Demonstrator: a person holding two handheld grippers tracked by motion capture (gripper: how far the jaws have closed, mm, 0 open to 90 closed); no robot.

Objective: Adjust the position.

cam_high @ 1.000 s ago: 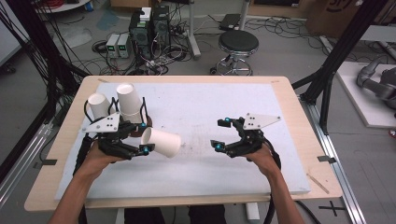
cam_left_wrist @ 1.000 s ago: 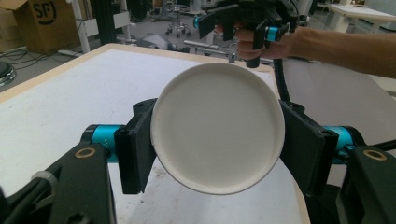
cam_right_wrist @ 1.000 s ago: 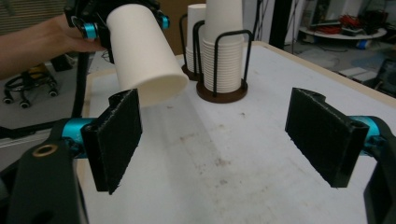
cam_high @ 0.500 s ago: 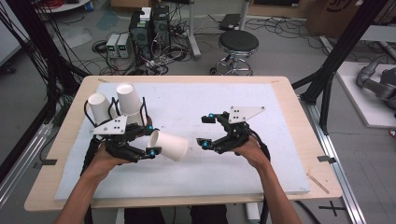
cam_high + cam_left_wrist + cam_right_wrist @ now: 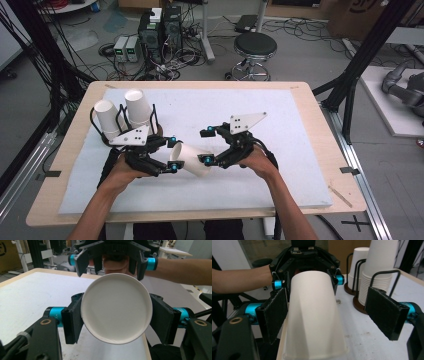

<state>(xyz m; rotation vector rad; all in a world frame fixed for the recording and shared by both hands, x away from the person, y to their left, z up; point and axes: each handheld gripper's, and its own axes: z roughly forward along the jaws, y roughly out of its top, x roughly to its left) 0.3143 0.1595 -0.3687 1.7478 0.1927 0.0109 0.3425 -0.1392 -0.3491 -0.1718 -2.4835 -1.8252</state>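
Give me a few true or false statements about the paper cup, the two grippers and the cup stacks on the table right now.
1. The left gripper holds the paper cup lying sideways. True.
2. The right gripper is clamped shut on the cup. False: its jaws stand open on either side of it, the far one clearly apart from the cup.
3. Two stacks of cups stand in wire holders at the table's far left. True.
4. The cup's closed base points at the right gripper. False: its closed base faces the left gripper's camera.
5. The cup stands upright on the white mat. False: it is held sideways above it.
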